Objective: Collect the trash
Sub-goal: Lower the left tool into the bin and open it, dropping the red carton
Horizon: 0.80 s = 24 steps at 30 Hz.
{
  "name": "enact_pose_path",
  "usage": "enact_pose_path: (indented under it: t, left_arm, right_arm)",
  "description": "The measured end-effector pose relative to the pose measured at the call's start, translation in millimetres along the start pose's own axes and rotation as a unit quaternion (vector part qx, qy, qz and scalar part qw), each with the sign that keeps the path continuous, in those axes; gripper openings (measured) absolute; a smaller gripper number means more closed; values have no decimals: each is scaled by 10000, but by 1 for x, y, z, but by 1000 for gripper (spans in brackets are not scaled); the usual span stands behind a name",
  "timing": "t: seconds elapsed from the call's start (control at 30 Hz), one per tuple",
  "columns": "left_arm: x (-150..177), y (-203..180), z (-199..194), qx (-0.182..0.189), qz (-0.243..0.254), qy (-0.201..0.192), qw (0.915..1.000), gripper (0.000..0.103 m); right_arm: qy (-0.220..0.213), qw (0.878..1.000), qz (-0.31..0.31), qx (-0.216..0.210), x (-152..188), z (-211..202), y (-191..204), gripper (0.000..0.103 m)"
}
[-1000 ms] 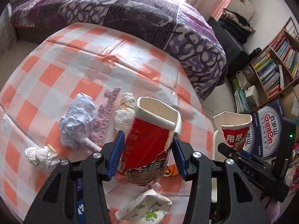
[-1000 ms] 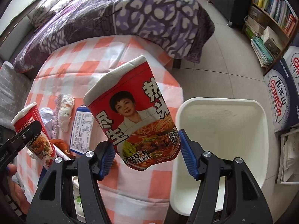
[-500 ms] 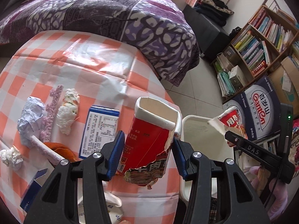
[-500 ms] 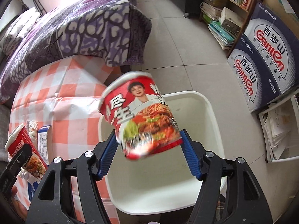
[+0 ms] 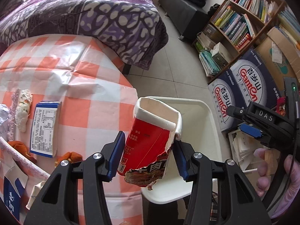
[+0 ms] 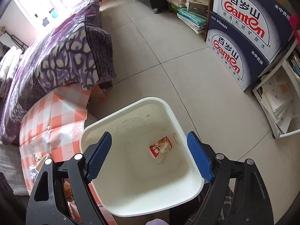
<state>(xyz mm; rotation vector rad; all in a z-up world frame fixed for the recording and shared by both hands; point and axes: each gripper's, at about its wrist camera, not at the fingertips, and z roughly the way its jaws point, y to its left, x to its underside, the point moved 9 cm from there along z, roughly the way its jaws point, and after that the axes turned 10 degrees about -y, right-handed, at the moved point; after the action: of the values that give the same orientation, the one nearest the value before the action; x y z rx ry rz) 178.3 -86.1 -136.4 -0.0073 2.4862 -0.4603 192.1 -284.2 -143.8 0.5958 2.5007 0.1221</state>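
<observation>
Left gripper [image 5: 148,153] fingers are pinching the torn noodle cup [image 5: 151,140] upright, hovering at the white bin [image 5: 210,116]'s desk-side rim. Right gripper [image 6: 149,156] fingers are spread empty over the bin's middle, so the cup needs carrying rightward.

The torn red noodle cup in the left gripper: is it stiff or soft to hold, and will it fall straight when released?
The noodle cup is probably soft: its rim is bent into corners and its bottom edge is ripped. It looks empty, so likely light. Released by the left gripper, it may tumble rather than drop straight into the bin.

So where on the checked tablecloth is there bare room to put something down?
Free: the orange-and-white checked tablecloth between the purple bedspread and the blue-edged label box, extending to the edge by the white bin. Crowded: its left, around the box.
</observation>
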Motion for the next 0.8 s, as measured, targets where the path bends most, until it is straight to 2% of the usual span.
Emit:
enact_pose_path:
  t: [0.2, 0.33, 0.4, 0.47, 0.6, 0.8]
  left_arm:
    - [6, -29, 14, 252, -9, 136, 9996, 50]
    - [3, -45, 18, 663, -244, 175, 9973, 53]
    - [0, -49, 19, 812, -361, 202, 9958, 63]
    - [-5, -49, 16, 827, -408, 199, 9955, 65]
    - [-17, -33, 5, 390, -173, 31, 9991, 66]
    - [-27, 21, -14, -520, 45, -147, 9985, 66]
  right_arm:
    - [-89, 9991, 402, -40, -10, -5, -17, 82]
    - [-147, 9976, 673, -68, -16, -8, -27, 82]
    - [-191, 9971, 726, -79, -19, -10, -29, 82]
    - [-259, 9971, 705, -79, -20, -13, -27, 83]
    - [-358, 9975, 567, -201, -17, -16, -10, 90]
    - [-483, 9983, 147, -280, -6, -19, 30, 91]
